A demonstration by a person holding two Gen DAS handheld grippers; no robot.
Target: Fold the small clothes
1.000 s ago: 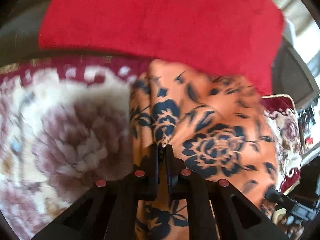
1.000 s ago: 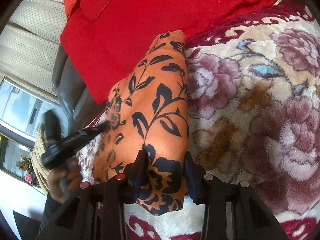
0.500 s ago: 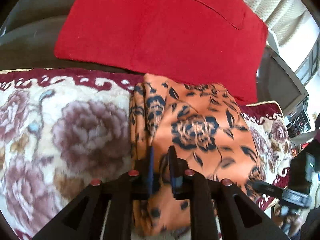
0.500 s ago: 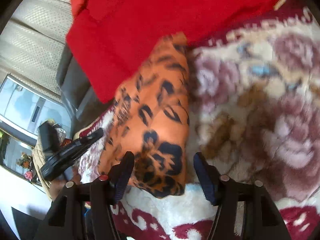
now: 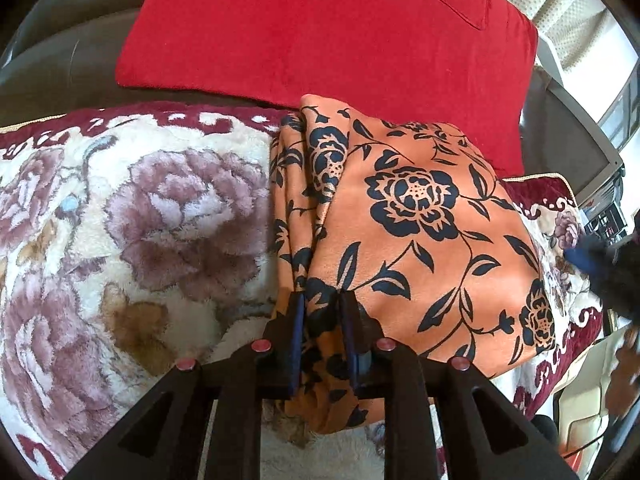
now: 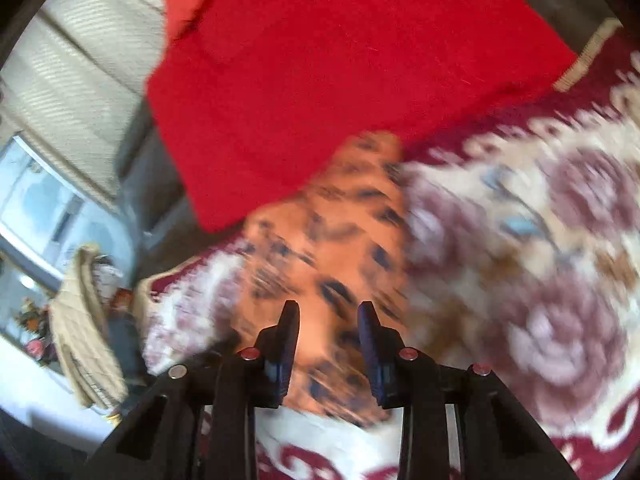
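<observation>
An orange garment with a black flower print [image 5: 412, 240] lies folded into a thick stack on a floral plush blanket [image 5: 132, 240]. My left gripper [image 5: 323, 300] hovers over the stack's near left edge with its jaws slightly apart and nothing pinched between them. In the blurred right wrist view the same garment [image 6: 332, 252] lies below my right gripper [image 6: 329, 308], which is open and empty, lifted clear of the cloth.
A red cushion [image 5: 340, 28] leans against the dark sofa back [image 5: 60, 56] just behind the garment. The right hand and its gripper [image 5: 612, 264] show as a blur at the right edge. A woven basket [image 6: 84, 324] stands beyond the sofa's end.
My left gripper let go of the fold it was pinching and backed off. My right gripper opened off the garment's corner and is lifting away fast.
</observation>
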